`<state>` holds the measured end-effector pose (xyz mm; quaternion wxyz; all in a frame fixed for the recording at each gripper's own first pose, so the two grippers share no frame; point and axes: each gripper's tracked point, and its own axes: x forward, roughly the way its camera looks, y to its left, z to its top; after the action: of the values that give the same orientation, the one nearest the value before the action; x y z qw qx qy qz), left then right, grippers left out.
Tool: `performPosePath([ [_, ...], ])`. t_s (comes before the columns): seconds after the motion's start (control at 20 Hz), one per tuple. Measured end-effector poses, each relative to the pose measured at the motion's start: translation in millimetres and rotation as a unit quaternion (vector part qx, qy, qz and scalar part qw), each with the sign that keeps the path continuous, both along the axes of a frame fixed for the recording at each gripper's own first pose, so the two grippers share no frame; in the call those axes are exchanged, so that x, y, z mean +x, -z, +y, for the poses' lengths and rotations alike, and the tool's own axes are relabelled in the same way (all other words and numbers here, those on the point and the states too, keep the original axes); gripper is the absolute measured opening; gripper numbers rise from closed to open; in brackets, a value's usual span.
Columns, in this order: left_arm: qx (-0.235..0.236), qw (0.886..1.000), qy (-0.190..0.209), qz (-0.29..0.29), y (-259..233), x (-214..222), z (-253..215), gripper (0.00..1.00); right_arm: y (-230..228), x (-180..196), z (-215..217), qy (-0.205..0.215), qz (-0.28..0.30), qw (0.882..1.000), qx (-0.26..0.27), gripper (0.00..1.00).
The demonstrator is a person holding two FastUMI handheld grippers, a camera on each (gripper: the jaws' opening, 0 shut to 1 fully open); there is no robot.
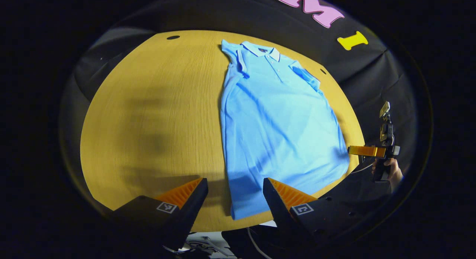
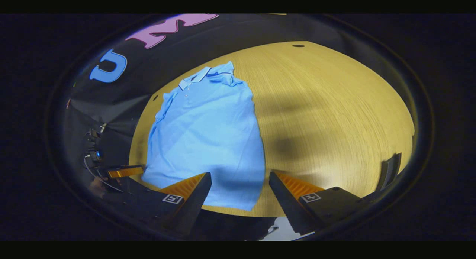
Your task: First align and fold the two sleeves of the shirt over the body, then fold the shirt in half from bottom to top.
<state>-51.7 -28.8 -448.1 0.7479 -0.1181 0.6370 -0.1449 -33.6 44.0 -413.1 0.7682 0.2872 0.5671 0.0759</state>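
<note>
Now one blue shirt (image 1: 277, 129) lies flat on the bench (image 1: 148, 121), at twelve o'clock beyond both spread, empty claws: left claw (image 1: 235, 192), right claw (image 2: 240, 186).

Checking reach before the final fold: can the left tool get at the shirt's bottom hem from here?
Probably yes. The left tool is open, the hem lies right ahead near the table edge, nothing between.

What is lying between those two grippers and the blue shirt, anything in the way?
Nothing visible. The blue shirt lies flat on bare wooden table; left gripper and right gripper hang open just above its bottom hem.
</note>
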Motion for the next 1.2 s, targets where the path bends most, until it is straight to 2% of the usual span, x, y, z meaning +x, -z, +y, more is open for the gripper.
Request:
performPosePath([
  [0.15,-0.002,1.0,-0.003,0.005,1.1,-7.6,-4.0,0.96,-2.1,1.0,3.1,0.024,0.009,1.0,0.018,0.96],
  [0.25,-0.002,1.0,-0.003,0.006,0.0,-8.8,-7.7,0.96,-5.4,-0.2,14.5,0.05,0.027,0.997,0.054,0.96],
  [0.35,-0.004,1.0,0.01,0.0,0.9,-10.0,-16.1,0.96,-2.7,-8.6,29.3,0.048,0.044,0.995,0.077,0.94],
  [0.45,-0.029,0.999,0.028,0.005,1.7,-17.8,-32.7,0.88,2.7,-13.7,37.1,0.038,0.057,0.994,0.084,0.67],
  [0.5,-0.048,0.998,0.029,0.014,3.1,-22.2,-41.2,0.63,9.1,-18.0,39.7,0.038,0.072,0.993,0.085,0.43],
  [0.55,-0.069,0.997,0.018,0.028,2.5,-26.5,-47.6,0.37,9.5,-14.9,40.8,0.053,0.082,0.99,0.101,0.25],
  [0.6,-0.088,0.996,-0.005,0.029,1.3,-20.4,-54.8,0.11,7.8,-15.9,47.5,0.059,0.093,0.987,0.118,0.17],
  [0.65,-0.097,0.995,-0.017,0.03,2.3,-19.0,-54.3,0.14,-7.1,-8.1,30.4,0.066,0.086,0.987,0.12,0.1],
  [0.7,-0.093,0.995,-0.023,0.028,2.5,-15.8,-52.8,0.09,7.4,-7.6,44.2,0.056,0.073,0.989,0.118,0.11],
  [0.8,-0.089,0.996,-0.018,0.012,-1.1,-10.3,-49.7,0.07,4.5,-7.4,46.9,0.029,0.054,0.992,0.112,0.03],
  [0.85,-0.098,0.995,-0.016,0.003,-8.5,-7.9,-51.3,0.06,-2.5,-2.2,51.1,0.024,0.044,0.99,0.13,0.0],
  [0.9,-0.114,0.993,-0.017,-0.009,-17.1,-2.1,-54.4,0.06,-12.9,4.5,59.2,0.025,0.036,0.986,0.158,0.05],
  [0.95,-0.131,0.991,-0.022,-0.023,-25.4,5.6,-58.1,0.06,-24.6,12.9,67.3,0.029,0.026,0.982,0.187,0.0],
  [1.0,-0.141,0.989,-0.024,-0.036,-32.9,12.5,-61.1,0.06,-36.0,21.3,73.1,0.028,0.012,0.978,0.209,0.05],
  [1.15,-0.151,0.985,-0.023,-0.081,-55.8,39.5,-66.4,0.06,-62.4,50.4,85.5,0.013,-0.034,0.97,0.24,0.06],
  [1.2,-0.155,0.983,-0.024,-0.094,-64.1,51.0,-68.0,0.06,-73.0,60.7,87.6,0.011,-0.049,0.967,0.25,0.11],
])
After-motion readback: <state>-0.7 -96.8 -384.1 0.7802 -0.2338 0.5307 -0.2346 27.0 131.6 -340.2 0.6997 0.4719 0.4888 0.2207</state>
